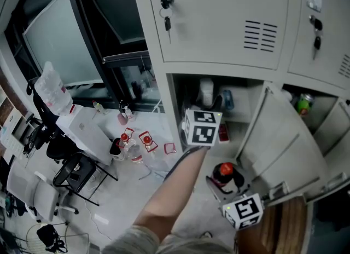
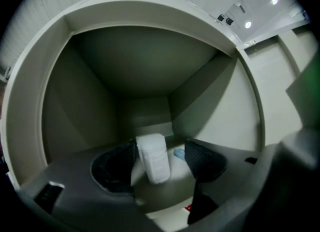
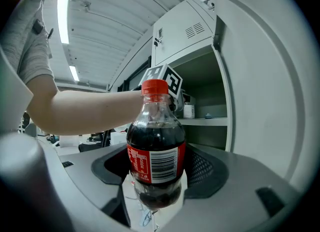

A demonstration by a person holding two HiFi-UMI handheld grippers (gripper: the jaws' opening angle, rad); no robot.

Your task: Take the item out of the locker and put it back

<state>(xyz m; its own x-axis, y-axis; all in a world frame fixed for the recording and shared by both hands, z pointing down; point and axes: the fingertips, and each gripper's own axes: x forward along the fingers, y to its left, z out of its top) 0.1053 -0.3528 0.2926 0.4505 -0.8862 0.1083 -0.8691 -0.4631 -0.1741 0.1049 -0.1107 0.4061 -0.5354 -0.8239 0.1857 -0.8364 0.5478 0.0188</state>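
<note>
The open locker compartment holds a white container on its shelf. My left gripper reaches into it, its marker cube at the opening. Its jaws stand open. The white container stands tilted between them, close to the left pad, with a gap to the right pad. A small blue thing lies behind it. My right gripper is shut on a cola bottle with a red cap, held upright outside the locker, below the open door.
A red item sits on the lower shelf. The neighbouring compartment on the right holds a green can. Keys hang in the shut door above. To the left stand a table with bottles and office chairs.
</note>
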